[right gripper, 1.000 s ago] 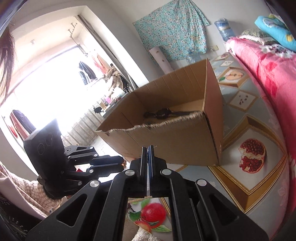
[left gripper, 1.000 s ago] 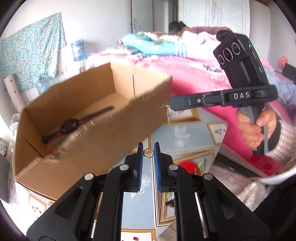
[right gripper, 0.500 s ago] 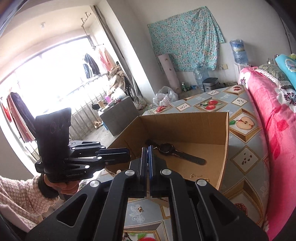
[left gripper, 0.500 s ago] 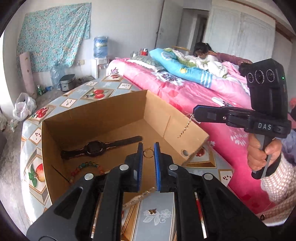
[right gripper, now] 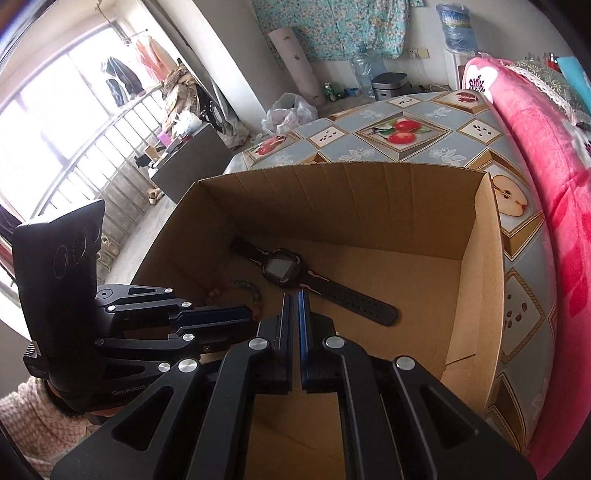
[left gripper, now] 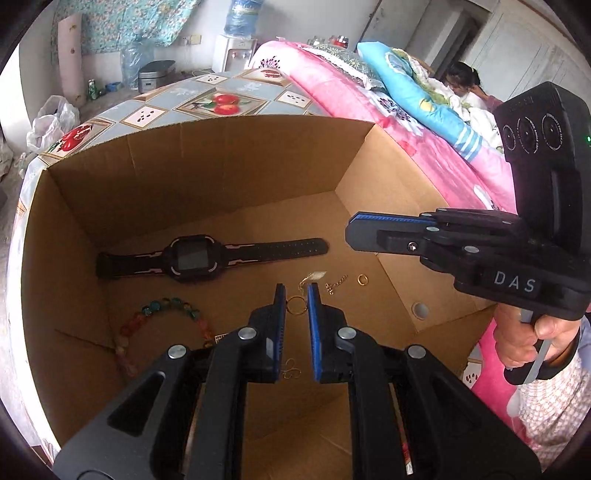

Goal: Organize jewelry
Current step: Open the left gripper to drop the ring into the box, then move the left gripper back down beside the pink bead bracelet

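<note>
Gold chain [left gripper: 335,283] has been dropped into the cardboard box [left gripper: 229,155] (right gripper [right gripper: 294,300] jaws now nearly together, empty); a ring [left gripper: 295,305] stays clamped in the left gripper [left gripper: 295,295].

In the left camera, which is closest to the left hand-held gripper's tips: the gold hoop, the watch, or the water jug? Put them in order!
1. Gold hoop, right between the left hand-held gripper tips.
2. Watch, farther back and to the left on the box floor.
3. Water jug, far off by the back wall.
</note>
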